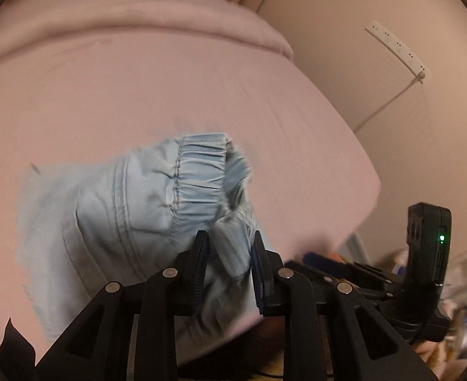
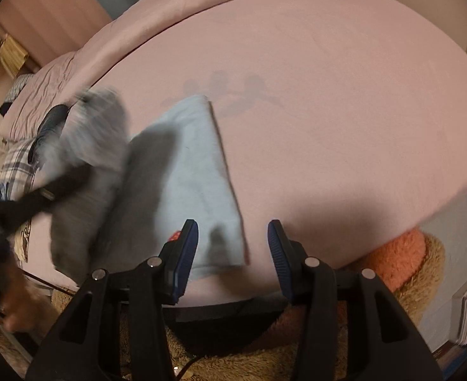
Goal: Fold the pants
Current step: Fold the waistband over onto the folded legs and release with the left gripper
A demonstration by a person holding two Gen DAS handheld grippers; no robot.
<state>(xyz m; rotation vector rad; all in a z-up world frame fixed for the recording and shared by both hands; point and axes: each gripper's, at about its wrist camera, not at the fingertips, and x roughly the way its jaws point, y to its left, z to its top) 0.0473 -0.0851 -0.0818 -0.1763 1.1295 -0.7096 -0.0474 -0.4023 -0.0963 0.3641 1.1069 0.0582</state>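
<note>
Fingers (image 1: 201, 263) of the left gripper (image 1: 228, 266) are clamped on the pale blue pants (image 1: 131, 209) on the pink bed (image 1: 170, 89), right fingers (image 2: 187, 250) apart and empty, so the carried end is best laid squarely over the flat half.

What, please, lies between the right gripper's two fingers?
In the right wrist view, the right gripper stands open above the near corner of the light blue pants on the pink sheet; nothing is gripped.
</note>
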